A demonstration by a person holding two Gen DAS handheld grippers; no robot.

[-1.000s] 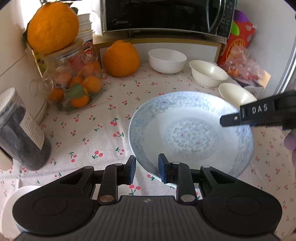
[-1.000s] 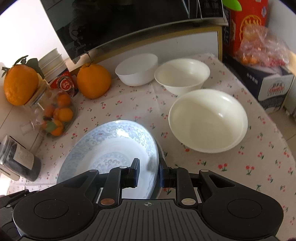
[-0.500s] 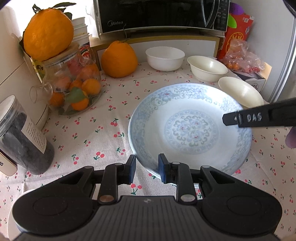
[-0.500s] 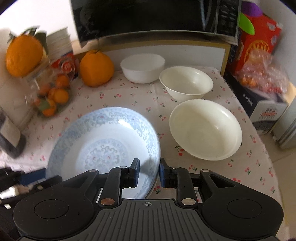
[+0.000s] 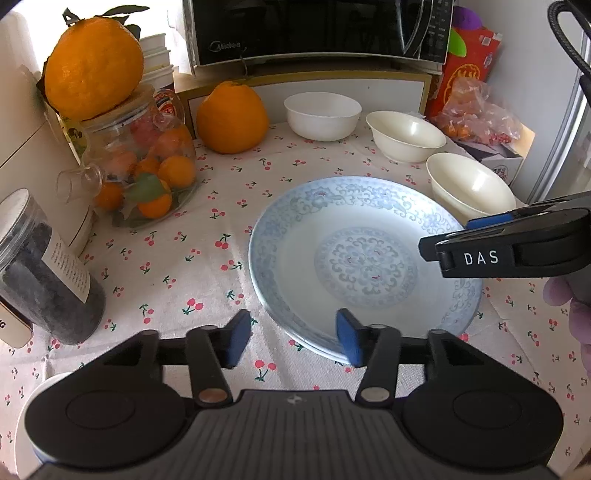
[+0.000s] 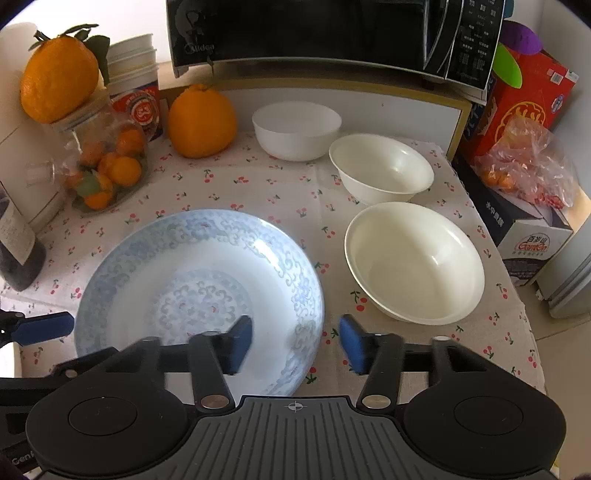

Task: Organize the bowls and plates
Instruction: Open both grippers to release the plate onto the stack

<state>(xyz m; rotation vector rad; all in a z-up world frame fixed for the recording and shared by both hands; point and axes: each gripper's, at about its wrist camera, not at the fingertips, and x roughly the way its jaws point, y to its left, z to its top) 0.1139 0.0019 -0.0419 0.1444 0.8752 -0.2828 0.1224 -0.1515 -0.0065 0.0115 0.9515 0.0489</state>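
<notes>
on the cherry-print desk (image 5: 177, 266), left to right as we see it:
dark jar: a jar of dark contents (image 5: 40, 273) stands at the far left edge, with a paper label on its side.
glass jar: just right of it a clear jar of small oranges (image 5: 144, 173), with a big orange (image 5: 94, 62) sitting on its lid.
loose orange: a second big orange (image 5: 232, 117) rests on the cloth in front of the microwave (image 5: 317, 29).
left tool: our left tool (image 5: 293, 341) hangs over the near rim of the plate; its jaws have just been opening and now stand apart. the rim lies between the blue pads, and we see neither pad pressing on it.
plate: the blue-patterned plate (image 5: 364, 258) lies flat on the cloth in the middle of the desk, right side up and free of both tools.
white bowl: a white bowl (image 6: 297, 129) stands upright at the back, near the microwave.
cream bowls: two cream bowls sit to the right of the plate, a smaller one (image 6: 380, 171) behind and a larger one (image 6: 413, 262) in front, close together; we cannot tell whether they touch.
right tool: our right tool (image 6: 295, 343) straddles the plate's right-hand rim; its jaws have just been opening too and are apart, one pad above the plate's inside, the other above the cloth.
boxes: at the far right a red box (image 6: 524, 99) and a bag of small fruit (image 6: 528, 166) on a dark carton (image 6: 517, 229).
</notes>
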